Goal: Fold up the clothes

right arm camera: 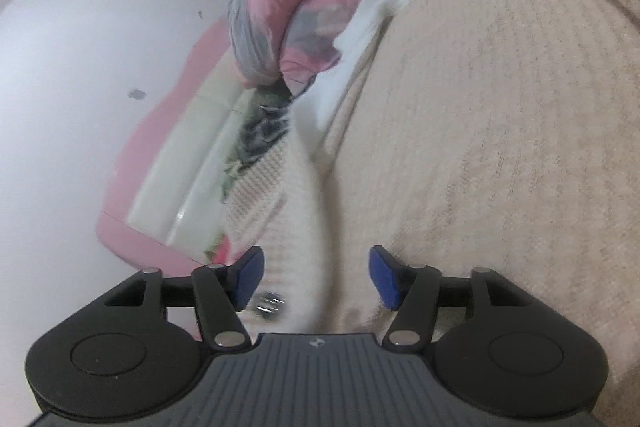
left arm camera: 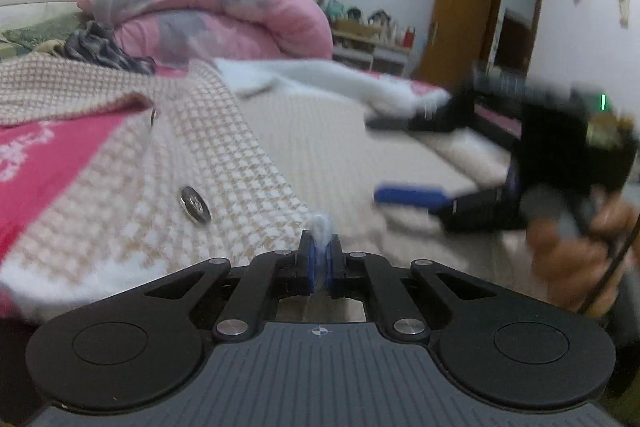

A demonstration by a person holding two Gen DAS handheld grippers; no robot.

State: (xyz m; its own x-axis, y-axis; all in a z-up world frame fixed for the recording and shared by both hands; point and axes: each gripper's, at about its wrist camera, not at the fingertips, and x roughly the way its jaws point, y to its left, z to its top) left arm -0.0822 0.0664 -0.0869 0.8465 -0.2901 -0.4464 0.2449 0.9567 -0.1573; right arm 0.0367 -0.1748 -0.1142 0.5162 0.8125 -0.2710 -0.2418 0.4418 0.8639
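Observation:
A beige-and-white checked knit cardigan (left arm camera: 132,195) with metal buttons (left arm camera: 195,205) lies spread on the bed, left of centre in the left wrist view. My left gripper (left arm camera: 320,261) is shut on a fluffy white bit of its hem. My right gripper (left arm camera: 378,161), held by a hand (left arm camera: 576,259), hangs blurred at the right with its jaws open, the upper finger next to a white cloth (left arm camera: 320,77). In the right wrist view the right gripper (right arm camera: 318,275) is open; the cardigan's white edge (right arm camera: 304,227) runs between the fingers without being pressed, a button (right arm camera: 270,303) by the left pad.
A rolled pink-and-grey quilt (left arm camera: 224,7) is piled behind the cardigan. A beige ribbed bed cover (right arm camera: 500,127) lies under it, with a pink patterned sheet (left arm camera: 48,155) at the left. A brown door (left arm camera: 452,7) and a cluttered shelf (left arm camera: 372,39) stand at the far wall.

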